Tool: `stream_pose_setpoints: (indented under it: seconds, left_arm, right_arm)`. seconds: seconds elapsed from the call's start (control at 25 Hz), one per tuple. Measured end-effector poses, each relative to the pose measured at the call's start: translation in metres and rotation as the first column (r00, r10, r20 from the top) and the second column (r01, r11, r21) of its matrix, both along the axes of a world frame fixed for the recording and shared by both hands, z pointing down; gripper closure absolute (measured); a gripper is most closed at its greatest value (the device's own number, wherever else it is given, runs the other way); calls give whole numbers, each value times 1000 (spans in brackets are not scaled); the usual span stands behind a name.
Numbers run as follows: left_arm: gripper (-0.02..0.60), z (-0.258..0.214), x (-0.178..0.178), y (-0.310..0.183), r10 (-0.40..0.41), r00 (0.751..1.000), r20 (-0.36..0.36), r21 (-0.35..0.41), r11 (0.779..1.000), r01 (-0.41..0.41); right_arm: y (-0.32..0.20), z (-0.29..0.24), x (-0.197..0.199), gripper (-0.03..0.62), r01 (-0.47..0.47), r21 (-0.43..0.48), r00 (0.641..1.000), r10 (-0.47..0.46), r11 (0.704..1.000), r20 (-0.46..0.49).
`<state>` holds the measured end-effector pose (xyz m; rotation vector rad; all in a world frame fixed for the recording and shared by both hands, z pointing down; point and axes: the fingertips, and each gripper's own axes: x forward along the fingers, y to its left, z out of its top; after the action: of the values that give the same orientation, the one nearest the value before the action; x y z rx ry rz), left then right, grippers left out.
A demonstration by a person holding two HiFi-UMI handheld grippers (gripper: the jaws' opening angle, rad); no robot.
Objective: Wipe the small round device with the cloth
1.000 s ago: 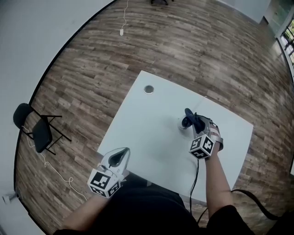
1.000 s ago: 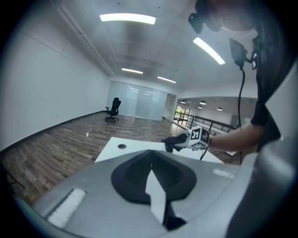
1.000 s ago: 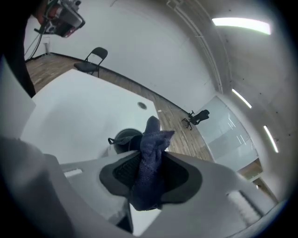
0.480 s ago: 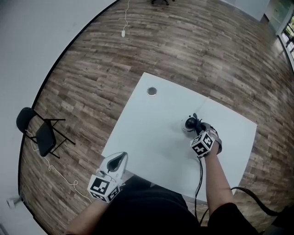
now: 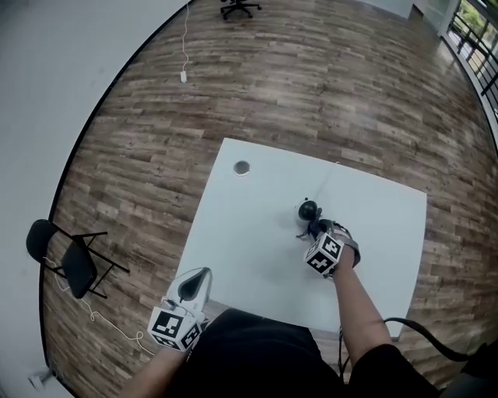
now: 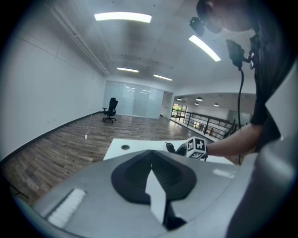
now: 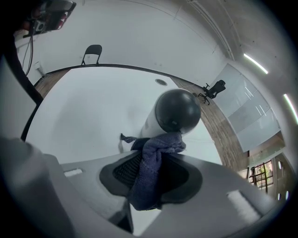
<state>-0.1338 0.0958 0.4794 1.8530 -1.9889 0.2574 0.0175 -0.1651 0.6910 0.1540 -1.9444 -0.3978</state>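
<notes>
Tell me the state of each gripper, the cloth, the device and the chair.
Left gripper: jaws shut, empty.
Right gripper: jaws shut on cloth.
Cloth: bunched, pressed against device.
Device: standing on table, cloth at its dark head.
Chair: unfolded, upright.

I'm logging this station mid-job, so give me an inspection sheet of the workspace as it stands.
Surface: white table with a round hole cover.
Job's things: small round device stands on the table; cloth is bunched against its dark ball.
Clutter: nothing seen.
Grippers: right hand-held gripper shut on the cloth; left hand-held gripper shut, empty, by the table's near left corner.
Cables: thin white cable runs from the device to the far edge; black cable hangs by the right arm; white floor cable.
Surroundings: wood floor, folding chair, office chair.
</notes>
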Motion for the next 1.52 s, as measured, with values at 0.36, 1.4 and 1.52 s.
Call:
stream_pose_setpoints:
  seconds: [0.36,1.4,1.52]
  left_arm:
    - [575,-2,-17,-5,53,999,-5,14,999,-53]
    - [575,12,-62,-29,112,987,-116,102,990,-100]
    - [575,13,-65,-32,123,983,-136,112,988,-108]
  right_arm:
    - [47,-6,-33,468,86,-21,995,-84,996,55]
    - [-31,-101,-48,468,-91,246,993,106,965,-50]
    - [-22,-93,-49,468,-70,248,991,96,966,-96]
